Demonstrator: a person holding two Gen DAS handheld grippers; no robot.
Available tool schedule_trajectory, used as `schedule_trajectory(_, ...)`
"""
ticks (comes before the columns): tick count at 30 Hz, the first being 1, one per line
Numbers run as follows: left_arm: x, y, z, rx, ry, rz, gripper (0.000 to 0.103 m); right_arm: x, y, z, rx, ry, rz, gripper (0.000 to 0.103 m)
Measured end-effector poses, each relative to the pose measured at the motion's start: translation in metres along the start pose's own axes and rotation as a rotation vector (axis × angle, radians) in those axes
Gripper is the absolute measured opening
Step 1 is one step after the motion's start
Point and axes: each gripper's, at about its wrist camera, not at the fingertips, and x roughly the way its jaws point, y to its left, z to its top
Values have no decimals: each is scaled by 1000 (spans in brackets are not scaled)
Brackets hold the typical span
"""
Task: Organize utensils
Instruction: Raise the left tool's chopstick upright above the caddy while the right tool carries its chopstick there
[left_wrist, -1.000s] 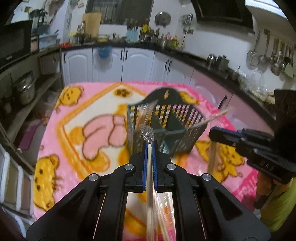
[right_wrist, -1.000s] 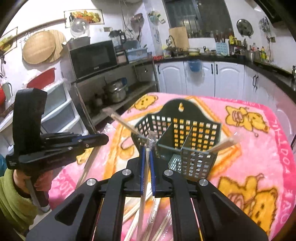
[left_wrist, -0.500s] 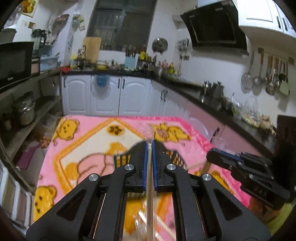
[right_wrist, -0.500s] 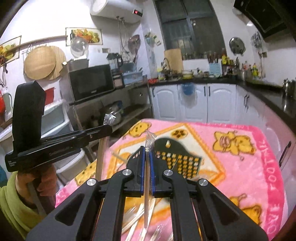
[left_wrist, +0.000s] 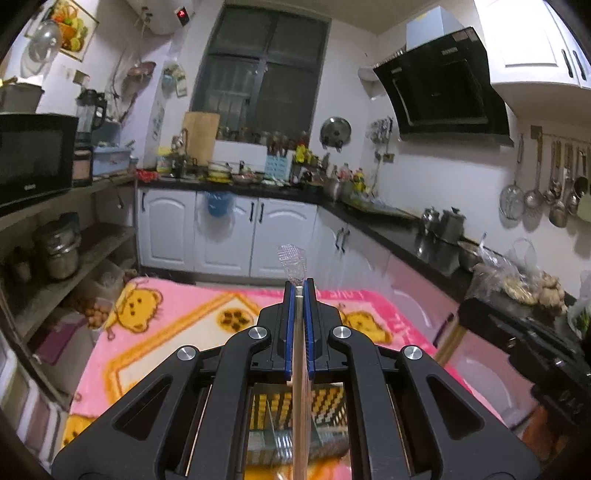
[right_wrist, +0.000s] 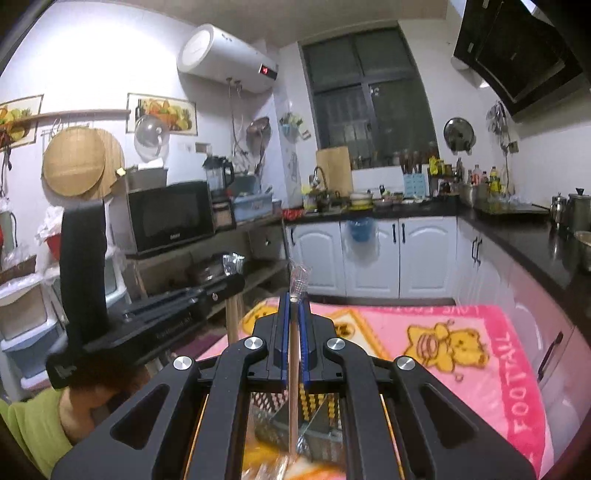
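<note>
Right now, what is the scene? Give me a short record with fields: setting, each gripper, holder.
setting: kitchen, pink bear blanket on the table
left gripper: shut on a wrapped chopstick, wrapper tip sticking out in front
right gripper: shut on another wrapped chopstick
utensil holder: dark slotted basket, seen below both grippers

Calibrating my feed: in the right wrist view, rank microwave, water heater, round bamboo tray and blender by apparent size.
1. Microwave and water heater: alike, not ranked
2. Round bamboo tray
3. Blender
Differing distances from the camera make true sizes unsure.
</note>
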Motion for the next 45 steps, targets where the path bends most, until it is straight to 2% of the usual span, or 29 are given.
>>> schedule_trajectory(10,24,-10,7,-21,-55,52,2,8,-15,13,-16,-71,-45,5)
schedule_trajectory(21,53,-21,-9,-6,-76,103,3,31,-36,-5,-20,-76,-85,5)
schedule_trajectory(30,71,-17,-34,-3,-30,97,3,56,-42,-32,-65,-44,-137,5)
schedule_trajectory(45,75,3,-63,-48,99,37,3,67,-54,-61,-6,46,-142,8)
